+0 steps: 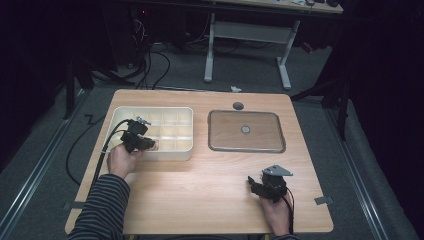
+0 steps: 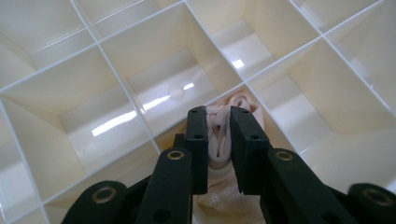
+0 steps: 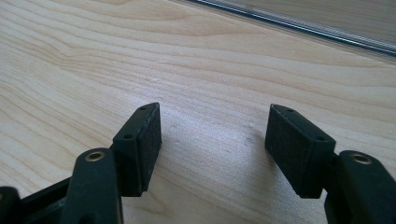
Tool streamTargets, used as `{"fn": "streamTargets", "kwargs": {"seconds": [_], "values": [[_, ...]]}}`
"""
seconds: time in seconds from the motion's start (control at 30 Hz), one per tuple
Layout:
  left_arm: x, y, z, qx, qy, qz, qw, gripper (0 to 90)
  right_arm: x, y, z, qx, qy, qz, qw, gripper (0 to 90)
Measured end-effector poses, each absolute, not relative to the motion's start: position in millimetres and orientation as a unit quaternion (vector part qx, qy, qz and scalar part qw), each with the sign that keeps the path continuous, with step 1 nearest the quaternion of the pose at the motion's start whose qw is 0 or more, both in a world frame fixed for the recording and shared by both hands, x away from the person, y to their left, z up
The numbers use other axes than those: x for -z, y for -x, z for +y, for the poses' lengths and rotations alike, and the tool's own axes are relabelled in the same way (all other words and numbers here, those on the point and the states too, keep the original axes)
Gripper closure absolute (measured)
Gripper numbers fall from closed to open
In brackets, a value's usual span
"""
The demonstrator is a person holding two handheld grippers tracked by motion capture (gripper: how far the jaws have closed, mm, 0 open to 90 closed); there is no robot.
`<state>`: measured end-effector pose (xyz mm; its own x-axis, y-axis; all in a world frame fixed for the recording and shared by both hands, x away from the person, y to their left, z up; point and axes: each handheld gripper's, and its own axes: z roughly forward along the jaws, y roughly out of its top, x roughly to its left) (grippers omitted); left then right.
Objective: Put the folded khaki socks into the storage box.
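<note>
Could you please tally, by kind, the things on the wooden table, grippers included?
Cream plastic divided box: 1
Clear flat rectangular lid: 1
Pale pink rolled cloth: 1
Black grippers: 2, left gripper and right gripper
Total: 5

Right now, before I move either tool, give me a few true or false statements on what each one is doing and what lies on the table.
1. The left tool is closed on a pale pink bunched cloth in the cream plastic divided tray. True.
2. The right tool grips a cloth. False: its jaws are open over the bare light wooden table.
3. The clear rectangular lid lies right of the tray. True.
4. The lid covers the tray. False: it lies flat on the table, apart from the tray.
</note>
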<state>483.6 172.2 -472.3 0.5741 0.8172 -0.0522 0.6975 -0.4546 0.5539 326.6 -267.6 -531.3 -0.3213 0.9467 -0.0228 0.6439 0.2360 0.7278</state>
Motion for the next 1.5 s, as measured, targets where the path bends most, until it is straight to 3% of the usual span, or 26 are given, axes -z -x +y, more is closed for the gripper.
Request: {"fn": "streamTargets", "kwargs": {"seconds": [0.77, 1.5], "values": [[461, -479, 176, -0.117, -0.825, 0.465, 0.301, 48.4, 531, -327, -268, -0.317, -0.53, 0.749, 0.239, 35.9], [433, -457, 182, -0.129, -0.806, 0.454, 0.358, 43.4, 531, -327, -268, -0.317, -0.53, 0.75, 0.238, 35.6]]}}
